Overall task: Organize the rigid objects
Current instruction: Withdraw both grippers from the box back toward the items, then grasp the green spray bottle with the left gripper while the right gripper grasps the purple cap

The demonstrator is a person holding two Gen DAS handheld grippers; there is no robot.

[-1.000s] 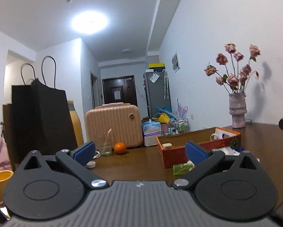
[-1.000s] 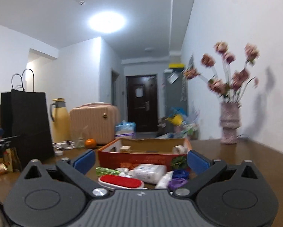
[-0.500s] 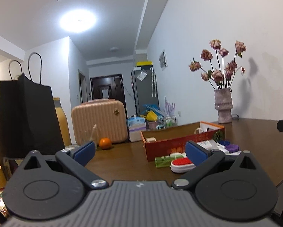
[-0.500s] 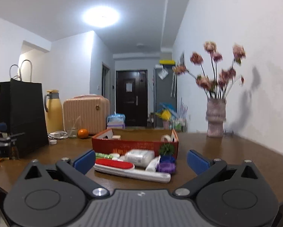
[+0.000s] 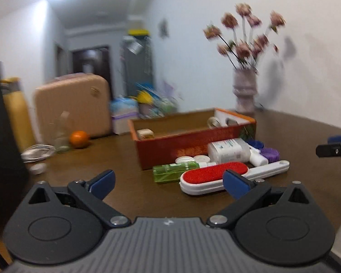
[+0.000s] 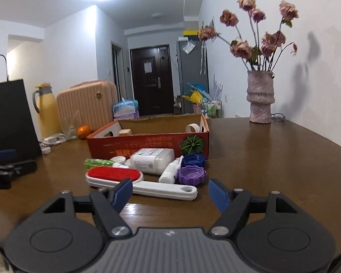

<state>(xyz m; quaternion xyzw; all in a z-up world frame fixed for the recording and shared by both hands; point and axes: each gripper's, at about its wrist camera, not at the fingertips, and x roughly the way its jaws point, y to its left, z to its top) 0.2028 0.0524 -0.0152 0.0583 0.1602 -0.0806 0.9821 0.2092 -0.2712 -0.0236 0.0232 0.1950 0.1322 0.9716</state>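
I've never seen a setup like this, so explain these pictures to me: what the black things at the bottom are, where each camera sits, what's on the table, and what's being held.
No robot here: a person holds a two-finger tool in each hand, each carrying its own forward-looking camera. The left tool fills one view, the right tool the other. Both stand open and hold nothing.

On the dark brown wooden table sits an open orange cardboard box. In front of it lie a red-and-white lint brush, a green transparent bottle, a white plastic bottle, a small white dropper bottle, and blue and purple ribbed caps.
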